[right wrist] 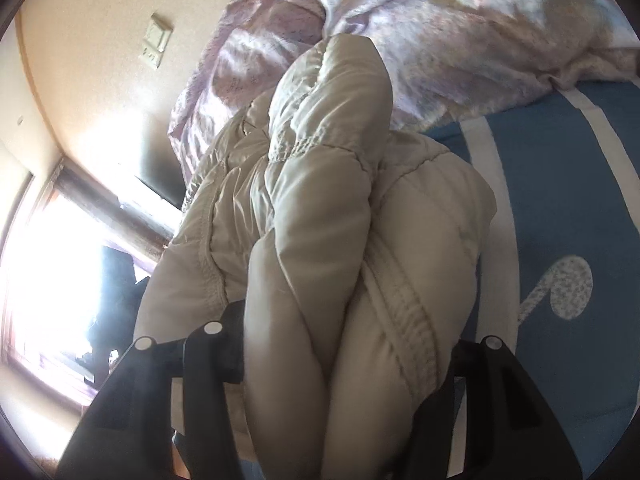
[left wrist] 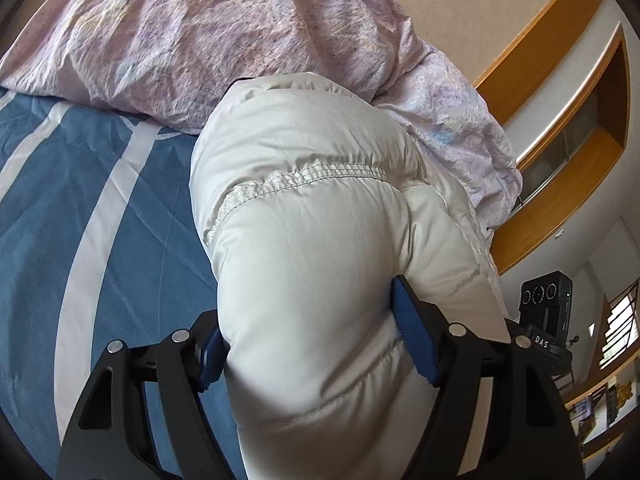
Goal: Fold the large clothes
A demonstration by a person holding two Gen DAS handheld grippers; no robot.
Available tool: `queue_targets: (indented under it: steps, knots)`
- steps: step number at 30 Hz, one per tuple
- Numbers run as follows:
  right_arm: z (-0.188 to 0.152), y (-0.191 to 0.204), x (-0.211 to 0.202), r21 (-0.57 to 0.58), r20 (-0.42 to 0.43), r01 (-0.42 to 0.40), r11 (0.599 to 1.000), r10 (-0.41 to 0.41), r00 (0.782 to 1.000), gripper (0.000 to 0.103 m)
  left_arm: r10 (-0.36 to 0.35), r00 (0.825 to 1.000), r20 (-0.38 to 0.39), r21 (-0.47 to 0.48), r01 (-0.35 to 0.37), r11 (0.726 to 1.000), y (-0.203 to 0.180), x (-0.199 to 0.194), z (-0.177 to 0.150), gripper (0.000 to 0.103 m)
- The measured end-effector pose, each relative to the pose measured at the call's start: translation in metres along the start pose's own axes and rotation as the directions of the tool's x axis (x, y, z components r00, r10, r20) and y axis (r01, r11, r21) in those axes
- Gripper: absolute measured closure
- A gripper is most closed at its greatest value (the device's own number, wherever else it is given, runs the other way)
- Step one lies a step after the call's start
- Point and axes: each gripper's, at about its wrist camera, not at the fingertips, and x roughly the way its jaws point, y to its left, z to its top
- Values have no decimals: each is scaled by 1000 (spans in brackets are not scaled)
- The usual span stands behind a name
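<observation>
A puffy cream quilted jacket [left wrist: 312, 208] hangs bunched above a blue bed sheet with white stripes [left wrist: 80, 200]. My left gripper [left wrist: 308, 332] is shut on a thick fold of the jacket, and its blue pads [left wrist: 412, 332] press into both sides. In the right wrist view the same jacket [right wrist: 328, 216] fills the middle. My right gripper [right wrist: 344, 360] is shut on another bunched fold of it, its fingertips buried in the fabric.
A crumpled pink-lilac duvet [left wrist: 200, 36] lies at the far side of the bed, also seen in the right wrist view [right wrist: 460, 28]. A wooden frame [left wrist: 560, 128] and wall stand to the right. A bright window [right wrist: 48, 264] and a wall switch [right wrist: 156, 40] are on the left.
</observation>
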Motion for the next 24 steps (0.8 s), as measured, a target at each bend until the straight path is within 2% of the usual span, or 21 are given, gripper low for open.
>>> queue_targets:
  steps: [1, 3, 5, 7, 9, 11, 13, 14, 15, 17, 18, 20, 22, 24]
  knots:
    - [-4, -8, 2, 10, 2, 16, 1000, -16, 1000, 47, 12, 1000, -7, 12, -12, 1000, -1, 2, 2, 25]
    - [-15, -12, -4, 26, 15, 67, 997, -68, 998, 35, 39, 999, -17, 23, -39, 999, -3, 2, 6, 22]
    - [-20, -3, -18, 13, 45, 141, 990, -142, 989, 32, 78, 997, -11, 37, -78, 996, -5, -6, 7, 19]
    - [-21, 8, -36, 0, 102, 197, 980, -196, 975, 30, 132, 991, 26, 65, -133, 989, -9, -19, 6, 19]
    - [-20, 19, -54, -6, 177, 256, 967, -251, 952, 29, 208, 974, 88, 111, -218, 970, -18, -35, 5, 18]
    - [-27, 41, -71, -45, 284, 368, 929, -341, 896, 29, 253, 958, 135, 152, -273, 950, -28, -45, 5, 17]
    - [-33, 70, -78, -84, 401, 530, 844, -459, 793, 29, 263, 950, 167, 195, -293, 936, -44, -51, 1, 16]
    - [-38, 86, -82, -95, 468, 585, 805, -482, 740, 26, 261, 949, 179, 215, -296, 931, -53, -52, -1, 15]
    - [-40, 96, -80, -127, 494, 574, 809, -450, 744, 26, 258, 948, 187, 233, -298, 926, -61, -50, -4, 14]
    - [-40, 103, -65, -223, 438, 520, 824, -392, 809, 29, 251, 950, 188, 263, -295, 919, -73, -44, -8, 13]
    - [-42, 108, -53, -263, 414, 523, 811, -395, 820, 36, 261, 948, 181, 275, -304, 912, -78, -38, -9, 13]
    - [-44, 114, -38, -296, 404, 531, 794, -400, 823, 42, 278, 944, 176, 280, -319, 905, -81, -25, -11, 13]
    - [-37, 110, -23, -287, 380, 507, 813, -389, 839, 46, 283, 942, 180, 269, -324, 907, -79, -18, -11, 12]
    - [-29, 111, -11, -287, 355, 513, 809, -408, 841, 47, 292, 938, 185, 255, -332, 908, -76, -14, -11, 9]
